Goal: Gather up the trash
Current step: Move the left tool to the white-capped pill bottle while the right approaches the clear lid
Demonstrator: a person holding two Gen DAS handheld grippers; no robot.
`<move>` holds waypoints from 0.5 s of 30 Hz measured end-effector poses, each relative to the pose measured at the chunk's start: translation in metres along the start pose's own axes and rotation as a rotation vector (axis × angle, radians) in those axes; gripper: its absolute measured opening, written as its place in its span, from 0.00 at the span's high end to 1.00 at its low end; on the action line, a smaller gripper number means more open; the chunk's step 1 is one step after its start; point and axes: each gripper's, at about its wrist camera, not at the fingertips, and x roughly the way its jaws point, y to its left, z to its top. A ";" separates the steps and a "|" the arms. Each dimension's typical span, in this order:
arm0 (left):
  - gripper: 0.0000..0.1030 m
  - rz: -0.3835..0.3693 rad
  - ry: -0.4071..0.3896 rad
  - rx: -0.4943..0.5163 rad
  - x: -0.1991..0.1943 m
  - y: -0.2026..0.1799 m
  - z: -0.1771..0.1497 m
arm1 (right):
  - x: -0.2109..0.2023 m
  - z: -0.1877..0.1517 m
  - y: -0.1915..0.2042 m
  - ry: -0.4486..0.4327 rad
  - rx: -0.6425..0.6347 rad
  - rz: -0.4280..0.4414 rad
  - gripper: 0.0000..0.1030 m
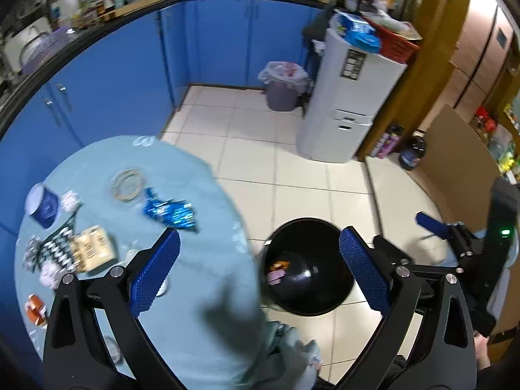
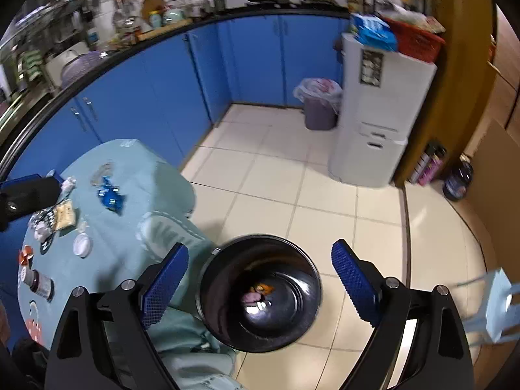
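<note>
My left gripper (image 1: 260, 269) is open and holds nothing, hovering over the table edge and the black bin (image 1: 308, 266) on the floor. Pink and orange scraps (image 1: 278, 271) lie inside the bin. On the light blue tablecloth (image 1: 195, 292) lie a crumpled blue wrapper (image 1: 170, 211), a tan packet (image 1: 92, 248), white tissue balls (image 1: 70, 200) and a blue cup (image 1: 44, 204). My right gripper (image 2: 260, 286) is open and holds nothing, directly above the black bin (image 2: 260, 325). The blue wrapper (image 2: 112, 198) and tan packet (image 2: 65, 216) show on the table at left.
A grey bin with a plastic liner (image 1: 282, 87) stands by a white fridge (image 1: 351, 97). Blue cabinets (image 1: 113, 81) run behind the table. A pale blue stool (image 2: 497, 305) is at the right. Bottles (image 2: 429, 164) and cardboard (image 1: 455, 149) line the right wall.
</note>
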 end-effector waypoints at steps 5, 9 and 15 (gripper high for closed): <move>0.06 0.065 -0.008 -0.050 -0.011 0.035 -0.012 | -0.006 0.007 0.039 -0.060 -0.090 0.013 0.15; 0.07 0.145 -0.011 -0.074 -0.020 0.060 -0.024 | -0.006 0.011 0.070 -0.082 -0.156 0.031 0.15; 0.08 0.232 0.026 -0.109 -0.033 0.100 -0.052 | 0.001 0.016 0.111 -0.086 -0.223 0.078 0.15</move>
